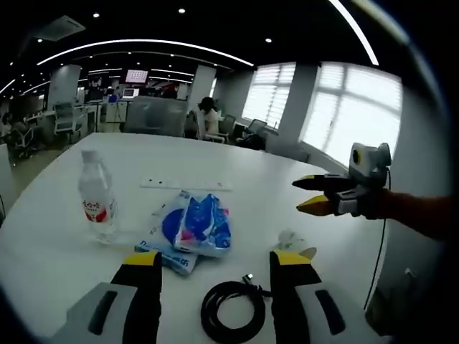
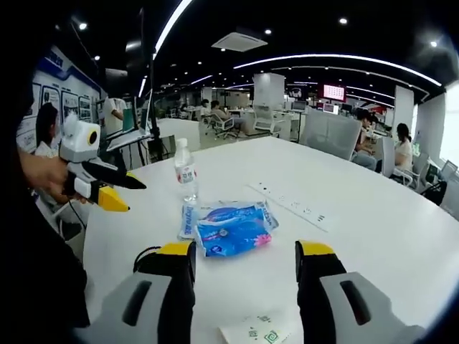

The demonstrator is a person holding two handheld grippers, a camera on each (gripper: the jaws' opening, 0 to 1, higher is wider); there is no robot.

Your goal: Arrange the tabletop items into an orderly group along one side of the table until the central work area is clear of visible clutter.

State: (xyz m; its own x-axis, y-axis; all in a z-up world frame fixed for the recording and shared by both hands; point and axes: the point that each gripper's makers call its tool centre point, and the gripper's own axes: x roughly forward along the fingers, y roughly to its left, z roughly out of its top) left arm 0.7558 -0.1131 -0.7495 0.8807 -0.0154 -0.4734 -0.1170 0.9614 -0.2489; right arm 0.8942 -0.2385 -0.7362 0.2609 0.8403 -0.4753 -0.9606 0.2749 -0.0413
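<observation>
Left gripper view looks over a white round counter (image 1: pixel 64 265), with the left gripper (image 1: pixel 215 269) at six o'clock, its two yellow-tipped black jaws set wide apart and holding nothing. Between those jaws lies one coiled black cable (image 1: pixel 233 312), a small plug sticking up at its twelve o'clock edge. Just past the right jaw tip sits one small crumpled white wrapper (image 1: pixel 295 242). Straight ahead at twelve o'clock lie the blue and white plastic packs (image 1: pixel 188 231), overlapping in a loose heap with pink print on the upper one; I count two, perhaps three, and cannot tell more exactly. At ten o'clock stands one clear water bottle (image 1: pixel 97 197), upright, white cap, red and white label, near the packs but apart from them. Farther on, one long white power strip (image 1: pixel 185 185) lies flat across the counter. At three o'clock the right gripper (image 1: pixel 305 195) reaches in over the counter edge, held level on an orange-sleeved arm, jaws parted and empty.

From the right gripper view, the right gripper (image 2: pixel 245 261) stands at six o'clock with jaws spread wide, nothing between them. A white paper slip with green print (image 2: pixel 258 333) lies nearest, between the jaws. The cable (image 2: pixel 143 256) peeks out beside the left jaw. Ahead lie the packs (image 2: pixel 231 228), then the bottle (image 2: pixel 186 172), with the power strip (image 2: pixel 290 204) at one o'clock. At nine o'clock the left gripper (image 2: pixel 133 196) hovers level in a hand, jaws open.
</observation>
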